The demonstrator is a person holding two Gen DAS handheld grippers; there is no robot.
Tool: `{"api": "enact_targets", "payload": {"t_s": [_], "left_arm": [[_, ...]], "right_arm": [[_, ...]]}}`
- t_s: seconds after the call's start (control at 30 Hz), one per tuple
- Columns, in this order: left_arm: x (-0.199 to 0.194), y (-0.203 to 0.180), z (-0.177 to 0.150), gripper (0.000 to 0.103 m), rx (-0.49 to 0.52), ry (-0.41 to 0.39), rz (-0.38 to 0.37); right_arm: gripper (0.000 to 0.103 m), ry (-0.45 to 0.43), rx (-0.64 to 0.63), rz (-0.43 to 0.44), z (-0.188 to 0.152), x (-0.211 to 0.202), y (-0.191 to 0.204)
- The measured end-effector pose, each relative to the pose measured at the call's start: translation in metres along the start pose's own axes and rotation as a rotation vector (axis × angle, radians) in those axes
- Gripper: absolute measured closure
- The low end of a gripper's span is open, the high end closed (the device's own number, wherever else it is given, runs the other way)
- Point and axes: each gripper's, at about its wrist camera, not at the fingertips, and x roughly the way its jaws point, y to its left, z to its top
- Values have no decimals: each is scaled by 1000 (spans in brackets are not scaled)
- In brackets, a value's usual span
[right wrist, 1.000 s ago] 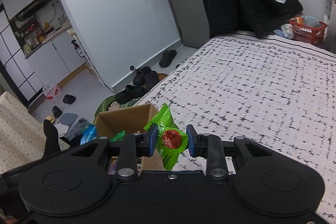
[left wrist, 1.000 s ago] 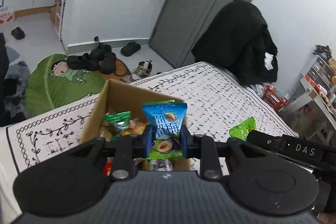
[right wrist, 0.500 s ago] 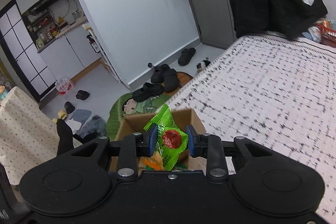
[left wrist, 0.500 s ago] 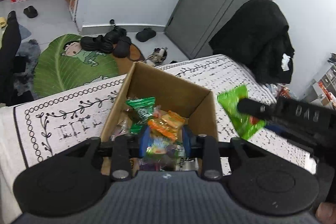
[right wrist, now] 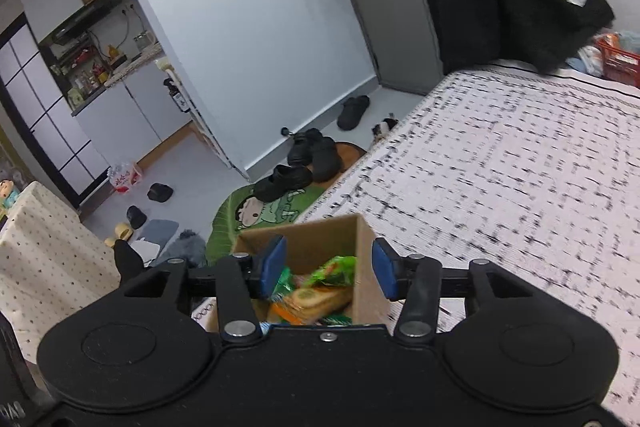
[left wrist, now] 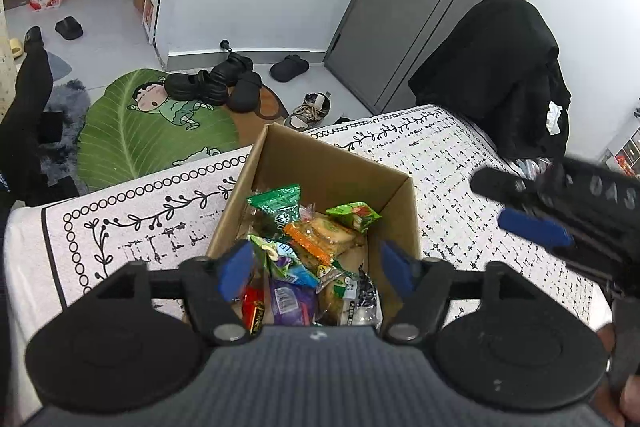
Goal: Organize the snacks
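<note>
I have both grippers poised over the box (left wrist: 332,163), which sits on the bed (left wrist: 460,163) near its foot so that either hand can reach it from my side. The left gripper (left wrist: 316,269) points down into the open top, and its fingers (left wrist: 236,269) are spreading; nothing is pinched between them, only the heap of snacks (left wrist: 316,239) lying loose below. I read that as a release made low over the pile, so a packet drops straight in rather than bouncing off the rim.

The right gripper (right wrist: 326,273) hangs over the box's right wall, and its fingers (right wrist: 272,267) are parting too, with nothing clamped. A green packet (right wrist: 334,269) shows blurred just beneath them, inside the box; I judge it is falling or has just landed. From the left view that gripper comes in from the right side, clear of my left one, which keeps the two from knocking together above the same opening.
</note>
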Motion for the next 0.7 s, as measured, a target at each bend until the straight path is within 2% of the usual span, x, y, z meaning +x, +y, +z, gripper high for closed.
{"api": "enact_targets", "payload": {"t_s": [0.13, 0.27, 0.47, 0.7], "left_arm": [[-6, -8, 1, 19, 12, -2, 5], [-14, -16, 3, 18, 30, 8, -2], [-35, -39, 3, 16, 80, 4, -16], [-61, -60, -4, 13, 156, 9, -16]], "right_arm": [[49, 8, 27, -24, -4, -15, -12], [48, 3, 46, -41, -8, -34, -24], [41, -24, 65, -61, -7, -64, -39], [27, -33, 49, -69, -10, -96, -46]]}}
